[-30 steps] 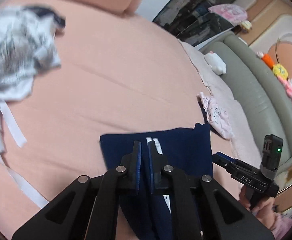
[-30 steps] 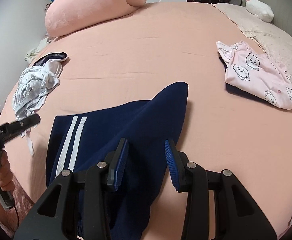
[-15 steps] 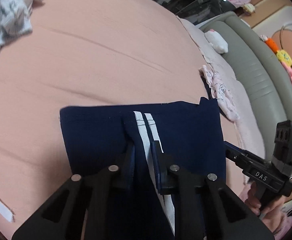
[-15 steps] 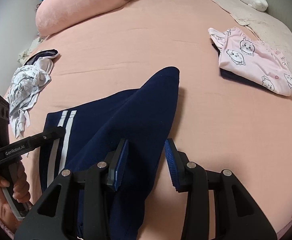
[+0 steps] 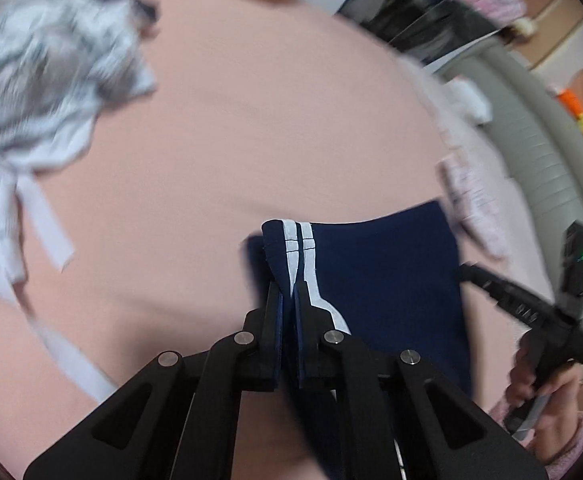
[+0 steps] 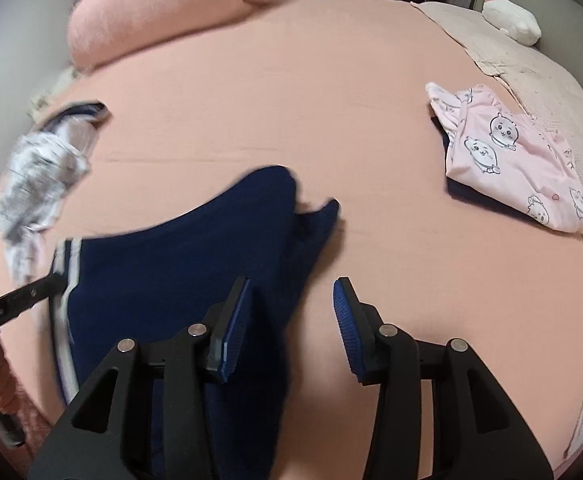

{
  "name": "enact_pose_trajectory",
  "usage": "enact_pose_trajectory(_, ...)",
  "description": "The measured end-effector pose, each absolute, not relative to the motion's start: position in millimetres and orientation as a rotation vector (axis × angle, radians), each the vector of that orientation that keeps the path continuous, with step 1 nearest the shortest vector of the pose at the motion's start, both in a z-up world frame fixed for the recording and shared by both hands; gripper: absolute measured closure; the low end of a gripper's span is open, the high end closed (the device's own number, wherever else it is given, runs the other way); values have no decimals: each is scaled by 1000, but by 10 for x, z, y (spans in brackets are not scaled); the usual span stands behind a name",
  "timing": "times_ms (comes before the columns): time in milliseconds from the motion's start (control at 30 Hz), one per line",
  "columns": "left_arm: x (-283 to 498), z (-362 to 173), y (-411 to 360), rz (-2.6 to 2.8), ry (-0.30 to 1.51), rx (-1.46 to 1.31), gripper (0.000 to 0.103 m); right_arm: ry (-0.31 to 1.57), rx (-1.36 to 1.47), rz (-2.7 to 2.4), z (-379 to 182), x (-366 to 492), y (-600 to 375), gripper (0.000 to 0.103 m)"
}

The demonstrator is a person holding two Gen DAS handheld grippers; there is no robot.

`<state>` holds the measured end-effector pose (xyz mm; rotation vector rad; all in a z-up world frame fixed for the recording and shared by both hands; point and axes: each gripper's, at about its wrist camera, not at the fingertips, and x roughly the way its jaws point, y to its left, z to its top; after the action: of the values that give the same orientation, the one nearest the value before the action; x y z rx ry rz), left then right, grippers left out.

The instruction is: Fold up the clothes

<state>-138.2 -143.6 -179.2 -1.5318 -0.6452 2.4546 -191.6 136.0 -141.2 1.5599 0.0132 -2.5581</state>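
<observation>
Navy shorts with two white side stripes [image 5: 375, 280] lie on the pink bed, also in the right wrist view [image 6: 179, 264]. My left gripper [image 5: 287, 292] is shut on the striped edge of the shorts and lifts it off the sheet. It also shows at the left of the right wrist view [image 6: 57, 282], at the stripes. My right gripper [image 6: 289, 292] is open, over the shorts' right edge, with nothing between its pads. It appears at the right of the left wrist view [image 5: 467, 270].
A grey-and-white patterned garment [image 5: 47, 76] lies crumpled at the left, also in the right wrist view [image 6: 39, 176]. Folded pink printed pyjamas [image 6: 511, 160] lie at the right. A pink bolster [image 6: 163, 12] and a white plush toy [image 6: 511, 20] are at the back.
My left gripper has closed on the striped edge and pulled it up and back, bunching the shorts. The shorts' far corner has shifted. My right gripper stays open.
</observation>
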Motion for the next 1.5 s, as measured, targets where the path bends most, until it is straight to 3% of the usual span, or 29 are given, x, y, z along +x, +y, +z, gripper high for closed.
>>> enact_pose_trajectory(100, -1425, -1905, -1408, 2465, -587, -1621, 93, 29, 1622, -2531, -1528, -1944, 1355, 60)
enact_pose_trajectory(167, -1422, -1831, -1413, 2507, -593, -1593, 87, 29, 1646, -2517, -1573, -1926, 1372, 60)
enact_pose_trajectory(233, -1384, -1703, -1441, 2588, -586, -1526, 75, 74, 1653, -2529, -1565, -1893, 1399, 60)
enact_pose_trajectory(300, -1327, -1548, -1477, 2677, -572, -1431, 72, 129, 1653, -2553, -1544, -1868, 1428, 60)
enact_pose_trajectory(533, -1404, -1691, -1088, 2427, -534, -1372, 72, -50, 1434, -2646, -1284, -2210, 1574, 60)
enact_pose_trajectory(733, -1560, -1860, -882, 2389, -428, -1463, 72, 143, 1591, -2531, -1632, -2602, 1388, 60)
enact_pose_trajectory(867, -1572, -1853, -954, 2380, -428, -1480, 72, 97, 1601, -2384, -1730, -2434, 1324, 60)
enact_pose_trajectory(1000, -1543, -1889, -982, 2380, -415, -1493, 72, 256, 1555, -2394, -1767, -2278, 1197, 57)
enact_pose_trajectory(1333, -1531, -1923, -1013, 2360, -470, -1486, 72, 122, 1606, -2596, -1746, -2441, 1642, 53)
enact_pose_trajectory(1500, -1489, -1752, -1079, 2469, -475, -1395, 72, 19, 1444, -2615, -1515, -2313, 1591, 55)
